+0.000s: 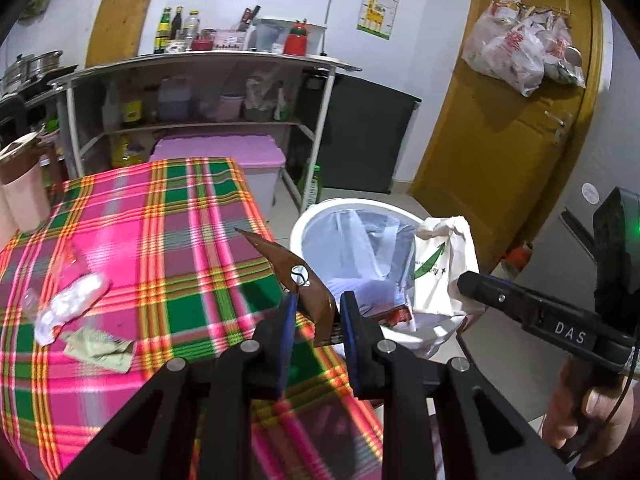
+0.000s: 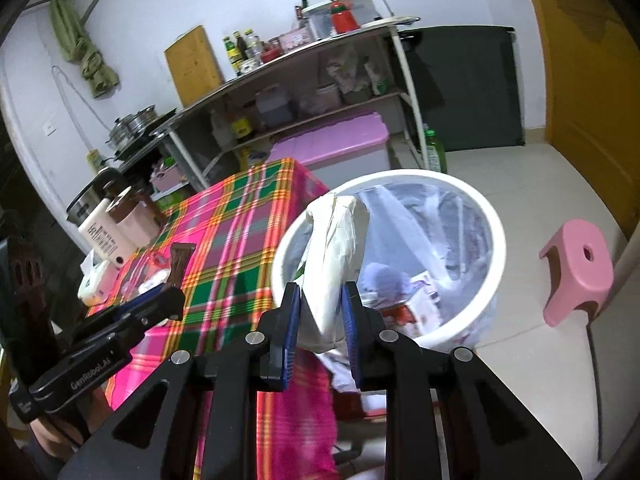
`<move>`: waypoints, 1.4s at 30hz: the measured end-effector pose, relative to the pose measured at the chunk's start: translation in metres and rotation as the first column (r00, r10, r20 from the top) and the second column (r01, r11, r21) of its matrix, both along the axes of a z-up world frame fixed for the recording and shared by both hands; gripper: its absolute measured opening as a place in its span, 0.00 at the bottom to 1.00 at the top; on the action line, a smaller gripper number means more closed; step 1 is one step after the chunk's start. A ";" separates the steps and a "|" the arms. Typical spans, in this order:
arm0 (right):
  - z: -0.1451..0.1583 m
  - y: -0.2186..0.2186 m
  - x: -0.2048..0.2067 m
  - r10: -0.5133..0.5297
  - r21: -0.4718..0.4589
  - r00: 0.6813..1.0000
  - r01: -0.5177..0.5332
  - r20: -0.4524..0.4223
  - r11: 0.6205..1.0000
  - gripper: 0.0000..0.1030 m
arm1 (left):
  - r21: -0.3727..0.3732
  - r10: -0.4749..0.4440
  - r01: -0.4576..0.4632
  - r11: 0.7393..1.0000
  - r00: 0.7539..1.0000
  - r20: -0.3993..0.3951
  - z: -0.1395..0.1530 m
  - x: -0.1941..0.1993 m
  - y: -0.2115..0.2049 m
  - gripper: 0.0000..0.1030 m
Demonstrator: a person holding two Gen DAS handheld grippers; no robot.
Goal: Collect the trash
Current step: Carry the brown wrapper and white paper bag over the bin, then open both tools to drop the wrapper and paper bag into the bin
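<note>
- Two grippers are each clenched on a piece of trash beside a white bin point(image 2: 494, 236).
- Left gripper point(image 1: 318, 316) pinches a brown wrapper point(image 1: 298, 276) between its blue pads; the wrapper juts up over the table's edge, next to the bin's rim.
- Right gripper point(image 2: 320, 312) grasps a crumpled white bag point(image 2: 334, 264) with green print; the bag rises above the near rim of the bin.
- From the left view the same bag point(image 1: 440, 264) hangs by the bin point(image 1: 308, 220), pinched at the tip of the right gripper point(image 1: 466, 280), with a hand point(image 1: 592, 412) on that tool's grip.
- Bin is lined with a clear bag and already holds paper and packaging.
- Plaid cloth point(image 1: 140, 232) covers the table; a clear bottle point(image 1: 68, 292) and a greenish scrap point(image 1: 100, 348) lie on it.
- Pink cup point(image 1: 24, 196) stands at the table's far left corner.
- Pink stool point(image 2: 576, 268) sits on the floor, right of the bin.
</note>
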State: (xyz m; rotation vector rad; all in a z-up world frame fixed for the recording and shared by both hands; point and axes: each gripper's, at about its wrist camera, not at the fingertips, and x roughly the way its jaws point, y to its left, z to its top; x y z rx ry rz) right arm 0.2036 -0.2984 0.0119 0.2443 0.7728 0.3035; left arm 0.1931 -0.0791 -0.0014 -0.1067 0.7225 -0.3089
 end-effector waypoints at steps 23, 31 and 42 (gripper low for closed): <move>-0.026 -0.036 0.032 -0.060 -0.035 0.994 0.057 -0.088 0.998 0.28 | 0.017 -0.141 0.142 0.990 0.988 -0.062 -0.017 0.047 -0.066 0.23; -0.027 -0.038 0.035 -0.062 -0.039 0.995 0.058 -0.080 0.998 0.28 | 0.002 -0.139 0.139 0.990 0.988 -0.064 -0.017 0.050 -0.063 0.35; -0.020 -0.038 0.027 -0.066 -0.037 0.996 0.064 -0.051 0.997 0.28 | -0.019 -0.111 0.110 0.994 0.993 -0.044 -0.010 0.047 -0.045 0.36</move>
